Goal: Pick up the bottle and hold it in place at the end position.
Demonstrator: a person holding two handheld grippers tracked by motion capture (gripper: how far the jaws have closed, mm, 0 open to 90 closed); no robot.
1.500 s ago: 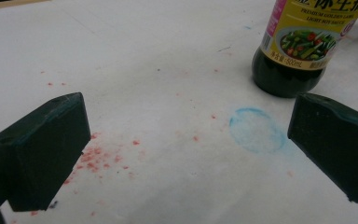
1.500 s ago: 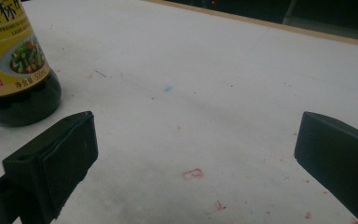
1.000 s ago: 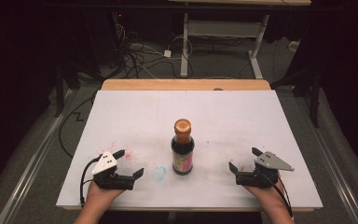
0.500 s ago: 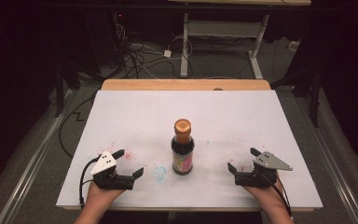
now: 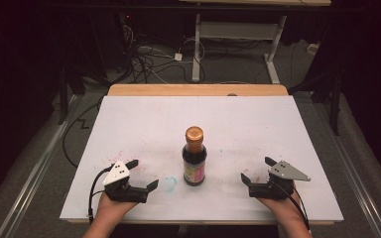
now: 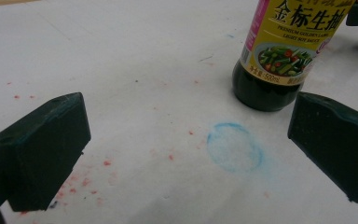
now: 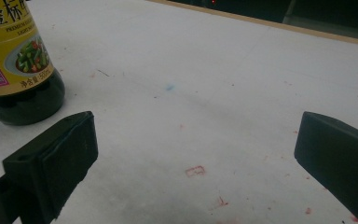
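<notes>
Start of the reach. The bottle (image 5: 194, 157) is stood upright, capped, near the middle of the surface's (image 5: 129, 119) near edge, flanked by the left claw (image 5: 145, 174) and right claw (image 5: 256, 170), both spread and empty. An inward approach is called for next.

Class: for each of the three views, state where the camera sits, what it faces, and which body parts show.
High view: above the table, looking down; both hands, left gripper, right gripper.
Left gripper view: rides the gripper, jaws open, facing the bottle.
Right gripper view: likewise, jaws open.
All share the bottle.
</notes>
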